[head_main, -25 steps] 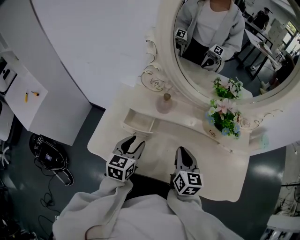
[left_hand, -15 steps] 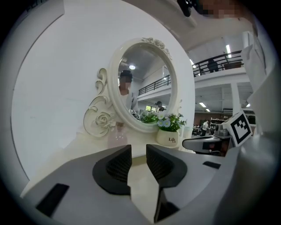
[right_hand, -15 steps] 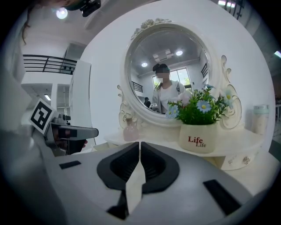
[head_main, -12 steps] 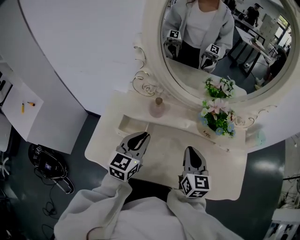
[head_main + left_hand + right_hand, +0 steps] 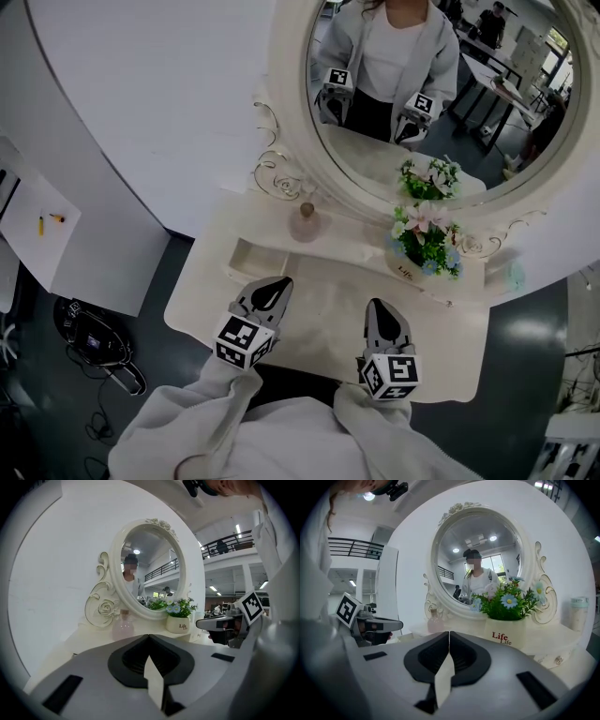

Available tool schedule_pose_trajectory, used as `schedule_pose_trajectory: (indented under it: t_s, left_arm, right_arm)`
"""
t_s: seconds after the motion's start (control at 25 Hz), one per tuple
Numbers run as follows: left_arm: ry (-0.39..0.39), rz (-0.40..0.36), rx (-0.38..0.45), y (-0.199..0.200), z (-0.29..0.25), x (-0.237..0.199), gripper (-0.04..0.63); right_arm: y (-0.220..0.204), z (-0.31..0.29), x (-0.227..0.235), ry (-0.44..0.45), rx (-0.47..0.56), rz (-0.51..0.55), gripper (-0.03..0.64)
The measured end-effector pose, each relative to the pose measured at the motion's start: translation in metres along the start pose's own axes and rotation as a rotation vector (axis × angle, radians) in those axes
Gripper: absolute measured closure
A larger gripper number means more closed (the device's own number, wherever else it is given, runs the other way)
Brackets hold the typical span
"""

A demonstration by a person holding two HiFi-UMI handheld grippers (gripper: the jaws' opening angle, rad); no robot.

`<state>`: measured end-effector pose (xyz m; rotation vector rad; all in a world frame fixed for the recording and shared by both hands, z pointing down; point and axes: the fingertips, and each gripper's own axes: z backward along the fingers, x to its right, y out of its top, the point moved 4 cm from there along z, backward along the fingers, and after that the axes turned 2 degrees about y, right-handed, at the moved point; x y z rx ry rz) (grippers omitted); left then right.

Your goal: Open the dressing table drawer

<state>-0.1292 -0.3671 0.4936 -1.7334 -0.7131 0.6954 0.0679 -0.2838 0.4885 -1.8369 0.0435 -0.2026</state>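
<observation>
- Drawer stands pulled out at the left end of the dressing table, just below the pink bottle.
- The left gripper hovers near the drawer's front. Its jaws have just been closing and now meet on nothing.
- The right gripper, beside it, is also closed and empty.
- A flower pot stands under the round mirror.
</observation>
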Motion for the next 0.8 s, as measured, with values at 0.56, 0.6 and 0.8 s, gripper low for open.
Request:
schedule_pose_trajectory:
  t_s: [0.56, 0.6, 0.8]
  left_arm:
    - [-0.018, 0.042, -0.004, -0.007, -0.004, 0.007, 0.58]
    - [-0.019, 0.043, -0.004, -0.007, -0.003, 0.007, 0.58]
    - [-0.022, 0.05, -0.007, -0.01, -0.002, 0.008, 0.58]
  right_arm:
    - [-0.007, -0.002, -0.004, 0.016, -0.014, -0.017, 0.583]
    - [-0.008, -0.002, -0.005, 0.017, -0.016, -0.018, 0.583]
    - [-0.01, -0.003, -0.008, 0.022, -0.02, -0.025, 0.583]
